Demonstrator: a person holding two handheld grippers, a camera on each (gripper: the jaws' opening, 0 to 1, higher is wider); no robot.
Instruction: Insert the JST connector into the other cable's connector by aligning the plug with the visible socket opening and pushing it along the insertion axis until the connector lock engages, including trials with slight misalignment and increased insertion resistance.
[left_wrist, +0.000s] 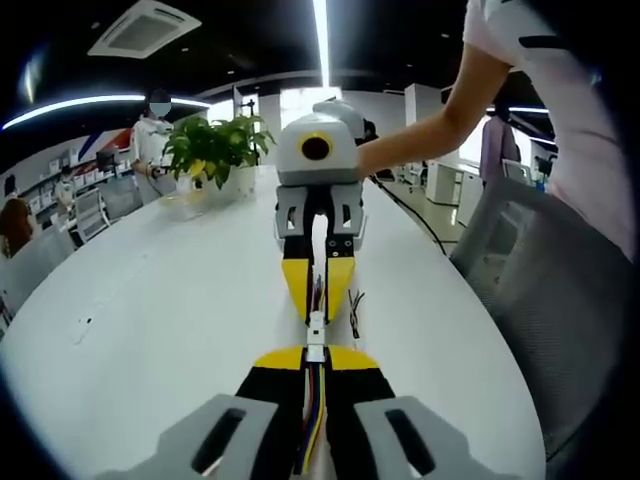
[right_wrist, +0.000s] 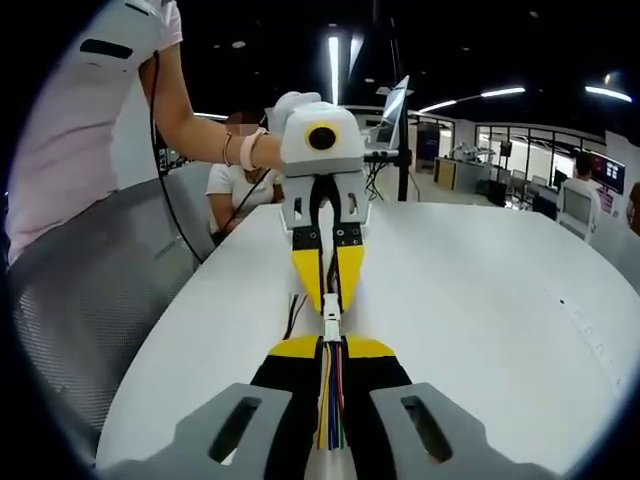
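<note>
The two claws are facing each other tip to tip over the white worktop, each pinching one cable. In the left gripper view, the left claw is clamping a multicoloured wire bundle ending in a white JST connector, while the right claw is coming from the far side; a potted plant is standing beyond it on the worktop. The right gripper view is showing the right claw gripping its own coloured wires, whose white connector is touching the left claw's tips, with a grey mesh chair beside the worktop. Two connectors are meeting between the yellow tips; whether they are locked together I cannot tell.
</note>
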